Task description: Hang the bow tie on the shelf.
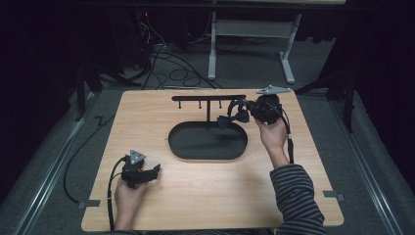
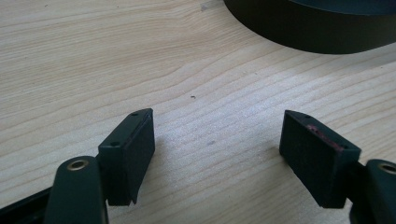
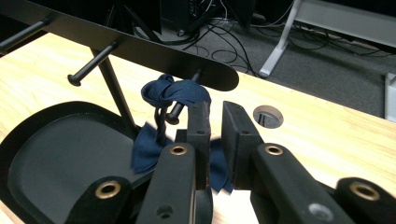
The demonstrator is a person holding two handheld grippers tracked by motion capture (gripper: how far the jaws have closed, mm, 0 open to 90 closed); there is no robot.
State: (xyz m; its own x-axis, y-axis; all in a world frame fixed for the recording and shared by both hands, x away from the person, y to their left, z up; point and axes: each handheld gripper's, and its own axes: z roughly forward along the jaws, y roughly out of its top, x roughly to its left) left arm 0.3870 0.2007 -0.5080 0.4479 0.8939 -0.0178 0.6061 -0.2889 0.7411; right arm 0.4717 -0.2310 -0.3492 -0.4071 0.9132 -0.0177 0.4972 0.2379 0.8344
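A dark blue bow tie [image 1: 232, 119] hangs at the right end of a black peg rack [image 1: 208, 98]. Its strap loop [image 3: 175, 91] is draped over the end peg [image 3: 173, 115], and the bow [image 3: 144, 149] looks blurred below it. My right gripper [image 1: 250, 108] is right at the bow, its jaws a narrow gap apart [image 3: 216, 105]. The bow lies behind the jaws, not pinched between them. My left gripper [image 1: 155, 170] rests low over the front left of the table, open wide [image 2: 217, 114] with nothing between its fingers.
The rack's post stands in a black oval tray [image 1: 208, 142] at mid-table; its rim [image 2: 317, 32] is just ahead of the left gripper. A cable hole [image 3: 267, 115] sits in the tabletop beyond the right gripper. Cables and a white frame [image 1: 288, 63] lie on the floor behind.
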